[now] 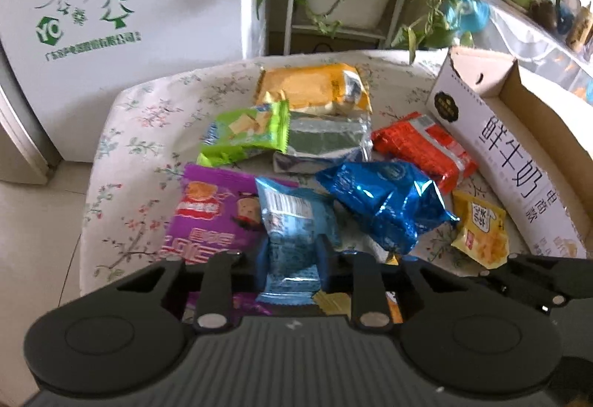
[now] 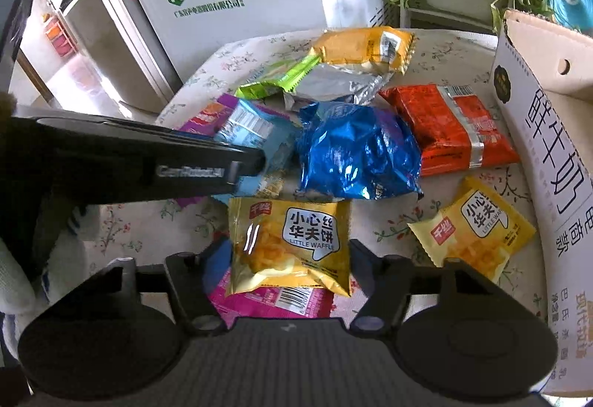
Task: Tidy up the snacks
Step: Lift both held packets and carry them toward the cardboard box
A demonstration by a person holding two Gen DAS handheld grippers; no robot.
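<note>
I had both grippers down among the loose snacks on the flowered counter, so I judged this to be the pick-up step, with nothing yet put in the open cardboard box that stood at the counter's three o'clock edge. My left gripper was pinching a light blue packet by its lower half, the fingers pressed into both sides of the wrapper. Part of that packet lay over a purple packet at its nine o'clock. My right gripper had a yellow waffle packet between its fingers; they stood close at the packet's edges, but I could not tell whether they truly pressed it. That packet sat on a pink packet. A second yellow waffle packet lay at three o'clock from it, just beside the box, and a shiny blue bag lay at twelve o'clock with a red packet beyond it toward one. As I judged it, the next move called for a firm hold on each packet, a clean lift so the ones beneath stayed put, then a carry toward three o'clock and over the box wall, one hand at a time so the grippers did not cross.
</note>
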